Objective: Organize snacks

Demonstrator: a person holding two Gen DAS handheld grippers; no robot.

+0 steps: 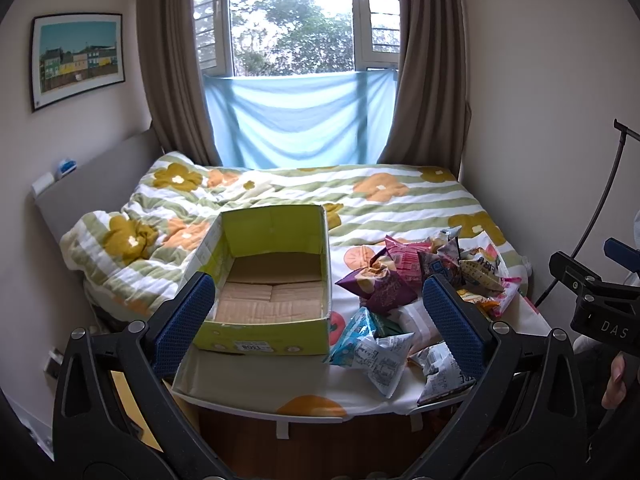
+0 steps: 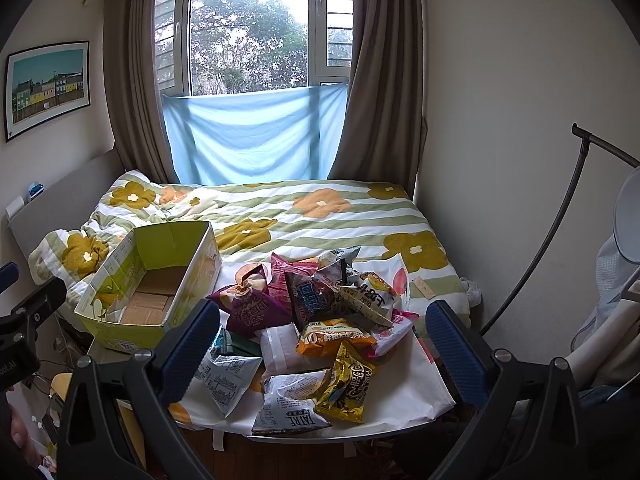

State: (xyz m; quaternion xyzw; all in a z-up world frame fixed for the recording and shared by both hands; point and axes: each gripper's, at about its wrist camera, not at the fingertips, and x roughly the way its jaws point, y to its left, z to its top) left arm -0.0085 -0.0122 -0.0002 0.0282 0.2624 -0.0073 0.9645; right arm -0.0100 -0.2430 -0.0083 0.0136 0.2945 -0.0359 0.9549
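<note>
Snack packets (image 2: pixel 320 320) heaped on the near end of the bed (image 2: pixel 340 216), just right of the green cardboard box (image 2: pixel 152 280). Left of the box: rumpled flowered duvet (image 1: pixel 132 240), grey headboard (image 1: pixel 92 184), framed picture (image 1: pixel 78 60) on the wall. Box open-topped, bare cardboard floor showing, no packets inside. Right of the box: purple packet (image 2: pixel 252 312) nearest it, then pink, dark, orange (image 2: pixel 336 336) and yellow (image 2: pixel 348 384) packets overlapping, white ones at the front edge. Left tool (image 1: pixel 320 324) spread wide, holding nothing, before the box and heap. Right tool (image 2: pixel 320 344) likewise spread, empty, facing the heap.
</note>
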